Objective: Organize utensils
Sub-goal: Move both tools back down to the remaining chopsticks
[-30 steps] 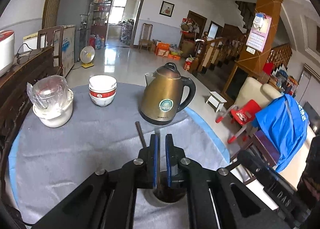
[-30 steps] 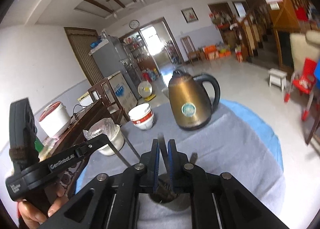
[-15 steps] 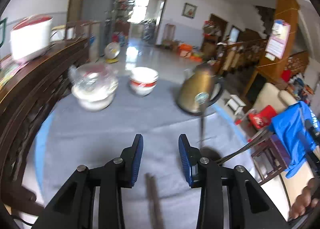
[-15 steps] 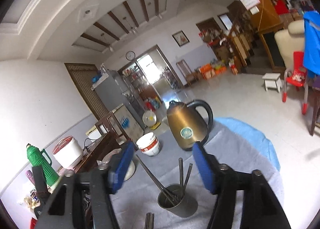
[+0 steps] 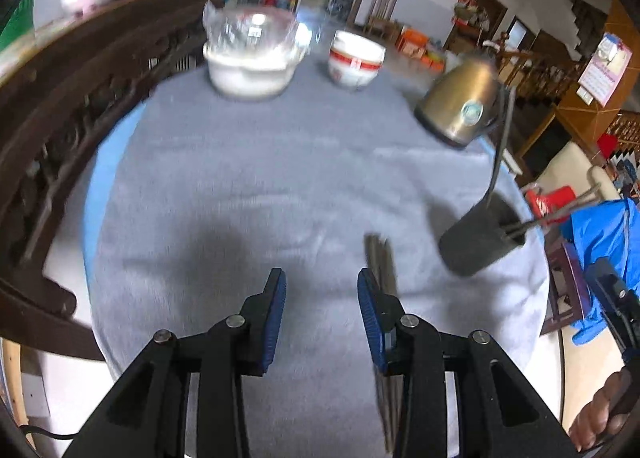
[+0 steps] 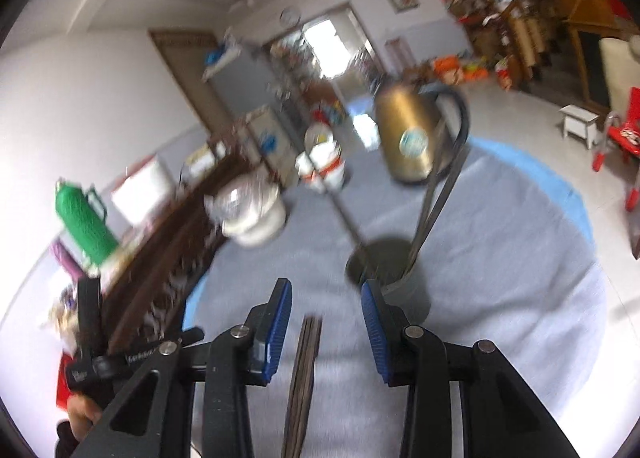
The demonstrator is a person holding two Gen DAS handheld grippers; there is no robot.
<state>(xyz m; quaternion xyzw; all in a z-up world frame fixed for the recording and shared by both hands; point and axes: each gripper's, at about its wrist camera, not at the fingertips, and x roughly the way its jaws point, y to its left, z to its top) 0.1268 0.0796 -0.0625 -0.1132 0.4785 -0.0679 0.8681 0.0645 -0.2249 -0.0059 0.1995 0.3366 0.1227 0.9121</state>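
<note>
Family home, open living-dining room: brass-coloured electric kettle (image 5: 460, 105), stacked bowls (image 5: 356, 63), fridge (image 6: 244, 85), wooden staircase (image 5: 532, 69), wall clock (image 6: 286, 15).

On the desk (image 5: 240, 185) stand one utensil cup (image 5: 482, 240), one brass-coloured kettle (image 5: 460, 105), one red-and-white bowl stack (image 5: 356, 61) and one plastic-covered white pot (image 5: 252, 57). About four chopsticks (image 6: 436, 193) lean in the cup; one pair of chopsticks (image 6: 302, 374) lies flat. There are two hand-held grippers.
</note>
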